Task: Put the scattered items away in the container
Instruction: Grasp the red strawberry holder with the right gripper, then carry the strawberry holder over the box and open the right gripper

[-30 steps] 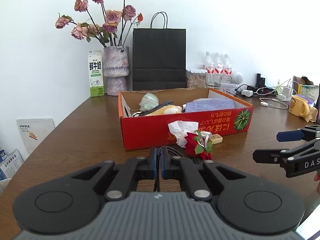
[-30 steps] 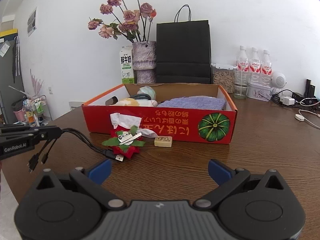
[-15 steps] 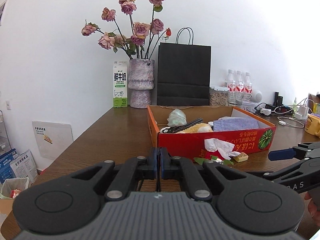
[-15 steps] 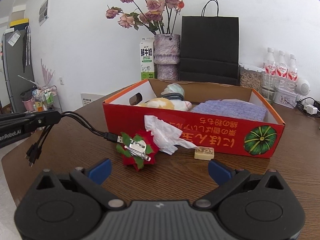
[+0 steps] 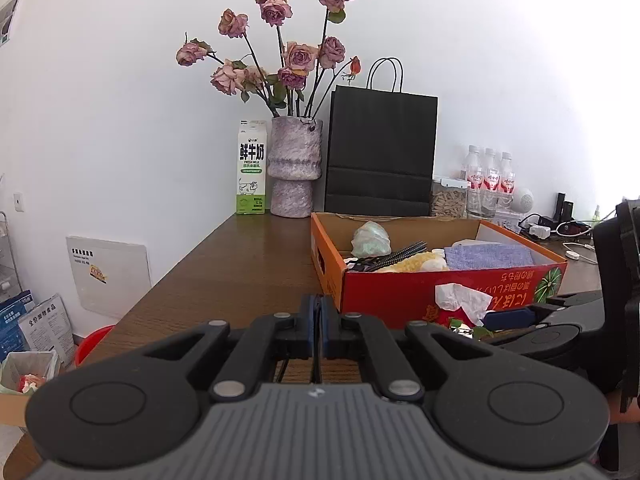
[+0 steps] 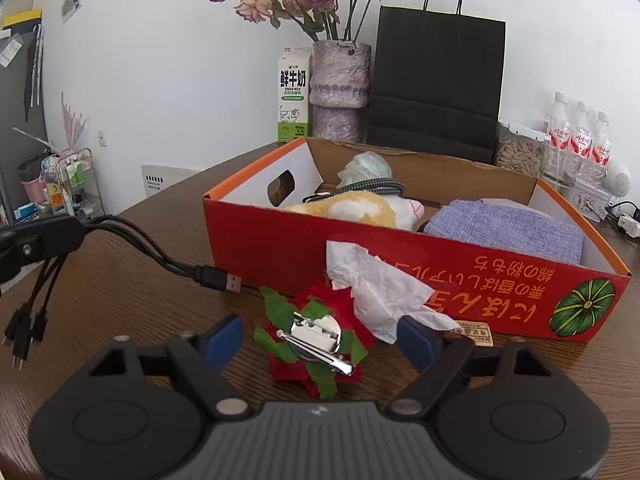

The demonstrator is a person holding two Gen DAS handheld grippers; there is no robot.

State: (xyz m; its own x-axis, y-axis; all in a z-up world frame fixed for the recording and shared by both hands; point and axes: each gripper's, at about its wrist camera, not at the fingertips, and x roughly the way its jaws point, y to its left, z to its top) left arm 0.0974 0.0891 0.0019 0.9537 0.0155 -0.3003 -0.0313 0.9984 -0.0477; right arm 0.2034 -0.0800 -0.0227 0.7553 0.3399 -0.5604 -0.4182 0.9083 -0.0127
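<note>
Left gripper [image 5: 319, 330] clamped on cable [image 6: 160, 258] at left; right gripper [image 6: 320, 340] closing around flower clip [image 6: 316, 338], lower centre.

You get bright, even light off the white wall [image 5: 120, 80], soft shadows, sharp focus, fisheye-bent dark corners

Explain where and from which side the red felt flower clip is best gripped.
Grip the red felt flower clip across its soft petal edges, from above and the near side. It lies flat, metal clasp up, between the closing pads of the right gripper; the tissue crowds its far right.
</note>
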